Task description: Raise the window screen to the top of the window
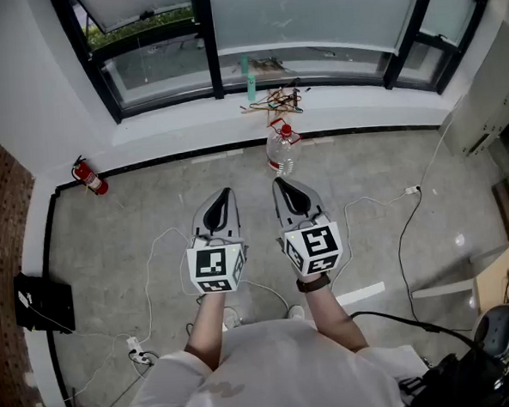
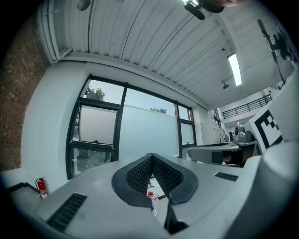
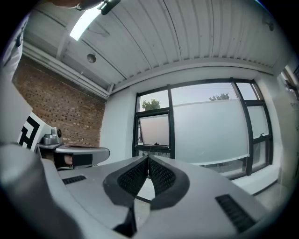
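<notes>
Bare floor (image 1: 135, 214) lies open before the window screen (image 1: 312, 14); left gripper (image 1: 226, 194), right gripper (image 1: 281, 184): fingers pressed together

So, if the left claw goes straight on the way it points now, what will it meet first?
Probably the window screen: the shut left claw points level at its lower part, with nothing visible between. Depth is unclear.

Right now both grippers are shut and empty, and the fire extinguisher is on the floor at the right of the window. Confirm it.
One thing is wrong. The fire extinguisher is at the left of the window, by the brick wall, as the head view shows. The rest holds: the left gripper and the right gripper are both shut and empty.
</notes>
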